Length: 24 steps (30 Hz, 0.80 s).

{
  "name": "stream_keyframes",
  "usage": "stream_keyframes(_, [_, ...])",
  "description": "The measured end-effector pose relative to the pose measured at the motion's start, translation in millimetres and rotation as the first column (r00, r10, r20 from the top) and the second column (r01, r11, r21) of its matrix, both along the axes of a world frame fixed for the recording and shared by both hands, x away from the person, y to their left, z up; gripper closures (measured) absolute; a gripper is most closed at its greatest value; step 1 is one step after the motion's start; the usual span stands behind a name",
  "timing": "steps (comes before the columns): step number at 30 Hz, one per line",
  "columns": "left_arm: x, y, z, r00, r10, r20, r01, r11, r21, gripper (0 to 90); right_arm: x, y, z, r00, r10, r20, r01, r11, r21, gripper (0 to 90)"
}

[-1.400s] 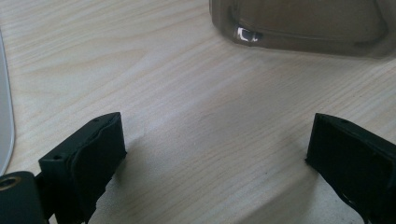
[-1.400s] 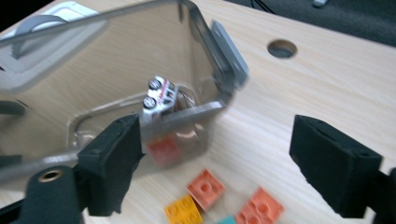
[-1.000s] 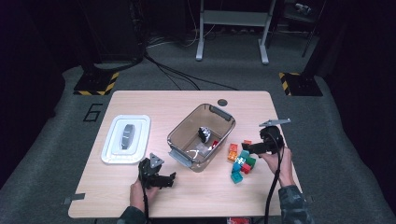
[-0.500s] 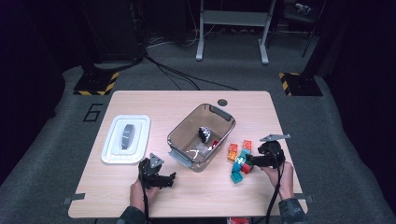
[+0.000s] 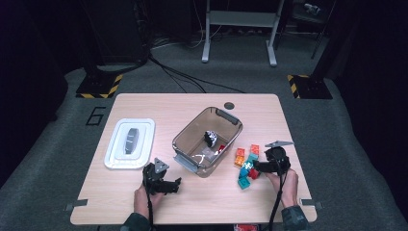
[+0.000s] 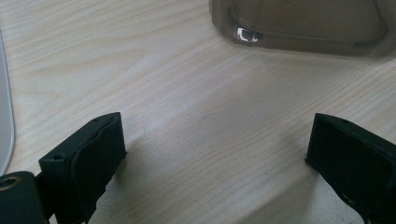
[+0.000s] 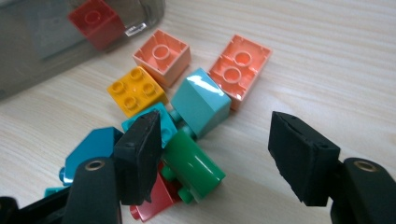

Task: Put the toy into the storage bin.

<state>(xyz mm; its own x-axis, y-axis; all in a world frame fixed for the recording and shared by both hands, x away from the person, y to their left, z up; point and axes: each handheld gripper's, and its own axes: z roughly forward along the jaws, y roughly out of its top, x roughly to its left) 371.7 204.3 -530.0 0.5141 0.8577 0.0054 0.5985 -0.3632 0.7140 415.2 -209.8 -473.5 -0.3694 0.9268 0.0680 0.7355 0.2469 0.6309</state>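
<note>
On the pale wooden tabletop (image 5: 144,197), my right gripper (image 5: 257,167) had come down over the loose pile of toy bricks (image 5: 246,163) at about four o'clock from the smoky plastic bin (image 5: 231,118). Its fingers (image 7: 140,154) had just been closing to about half their spread; a green brick (image 7: 192,167) lay between them, and the far pad stood off it, so I judged nothing gripped yet. Beside it lay orange bricks (image 7: 240,70), a yellow one (image 7: 133,91) and teal ones (image 7: 201,102).

My left gripper (image 5: 163,182) rested at seven o'clock from the bin, fingers (image 6: 88,158) spread wide over bare wood, holding nothing.

By my reading the sorting was barely begun: a red brick (image 7: 95,18) and a dark object already sat inside the bin, while roughly ten bricks waited outside. The white lid (image 5: 130,143) lay at nine o'clock, still off.

Around the tabletop stretched grey carpet, black cables, hazard-striped feet at ten and two o'clock, and a metal stand at twelve.
</note>
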Motion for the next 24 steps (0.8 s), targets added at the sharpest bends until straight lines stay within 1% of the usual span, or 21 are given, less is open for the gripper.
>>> stream_keyframes(3, [0.0, 0.0, 0.0, 1.0000, 0.000, 0.000, 0.000, 1.0000, 0.000, 4.2, -2.0, -9.8, -0.7, 0.9999, -0.014, -0.006, 0.014, 0.9999, -0.001, 35.2])
stream_keyframes(5, [0.0, 0.0, 0.0, 1.0000, 0.000, 0.000, 0.000, 1.0000, 0.000, 4.2, -4.2, -16.4, -0.3, 0.9992, -0.036, -0.016, 0.036, 0.9993, 0.007, 35.8])
stream_keyframes(7, [0.0, 0.0, 0.0, 1.0000, 0.000, 0.000, 0.000, 1.0000, 0.000, 4.2, -5.3, -22.8, -0.2, 0.9990, -0.043, -0.007, 0.043, 0.9991, 0.004, 35.5])
stream_keyframes(9, [0.0, -0.1, -0.1, 1.0000, 0.000, -0.001, 0.000, 1.0000, -0.002, 4.2, -7.3, -25.9, 1.0, 0.9983, -0.058, -0.008, 0.059, 0.9980, 0.024, 35.1])
stream_keyframes(11, [0.0, -0.1, 0.0, 1.0000, 0.000, 0.000, 0.000, 1.0000, -0.001, 4.2, -7.7, -27.8, 1.7, 0.9983, -0.058, 0.003, 0.058, 0.9981, 0.019, 34.3])
stream_keyframes(12, [0.0, -0.1, -0.1, 1.0000, 0.000, -0.001, 0.000, 1.0000, -0.002, 4.2, -7.2, -28.7, 2.0, 0.9990, -0.043, 0.014, 0.043, 0.9988, 0.021, 33.9])
stream_keyframes(13, [0.0, 0.0, 0.0, 1.0000, 0.000, 0.000, 0.000, 1.0000, 0.000, 4.2, -7.1, -28.0, 2.5, 0.9988, -0.046, 0.014, 0.046, 0.9985, 0.030, 33.2])
stream_keyframes(14, [0.0, -0.2, -0.1, 1.0000, 0.001, -0.001, -0.001, 1.0000, -0.003, 4.2, -6.7, -27.1, 2.6, 0.9993, -0.033, 0.015, 0.033, 0.9988, 0.036, 32.2])
stream_keyframes(15, [0.2, 0.2, 0.1, 1.0000, -0.003, 0.002, 0.003, 1.0000, 0.003, 4.2, -6.3, -25.5, 2.5, 0.9996, -0.018, 0.020, 0.017, 0.9990, 0.042, 32.2])
stream_keyframes(16, [0.0, -0.1, -0.1, 1.0000, 0.000, 0.000, 0.000, 1.0000, -0.002, 4.2, -6.2, -21.7, 1.6, 0.9998, -0.010, 0.015, 0.009, 0.9992, 0.040, 32.3])
stream_keyframes(17, [0.0, 0.0, 0.0, 1.0000, 0.000, 0.000, 0.000, 1.0000, 0.000, 4.2, -5.4, -19.0, 0.2, 0.9998, 0.006, 0.018, -0.007, 0.9995, 0.032, 32.9])
stream_keyframes(18, [0.3, 0.3, 0.1, 1.0000, -0.004, 0.003, 0.004, 1.0000, 0.004, 4.2, -5.5, -16.5, -0.8, 0.9999, 0.010, 0.012, -0.011, 0.9994, 0.034, 33.9])
stream_keyframes(19, [0.0, 0.0, 0.0, 1.0000, 0.000, 0.001, 0.000, 1.0000, 0.000, 4.2, -4.8, -14.0, -3.1, 0.9996, 0.024, 0.013, -0.024, 0.9994, 0.025, 35.1])
stream_keyframes(22, [0.0, 0.0, 0.0, 1.0000, 0.000, 0.000, 0.000, 1.0000, 0.000, 4.2, -3.5, -11.0, -7.9, 0.9989, 0.047, 0.007, -0.047, 0.9988, 0.011, 43.5])
stream_keyframes(24, [0.0, 0.0, 0.0, 1.0000, 0.000, 0.000, 0.000, 1.0000, 0.000, 4.2, -3.6, -10.1, -9.4, 0.9984, 0.056, 0.000, -0.056, 0.9983, 0.013, 49.7])
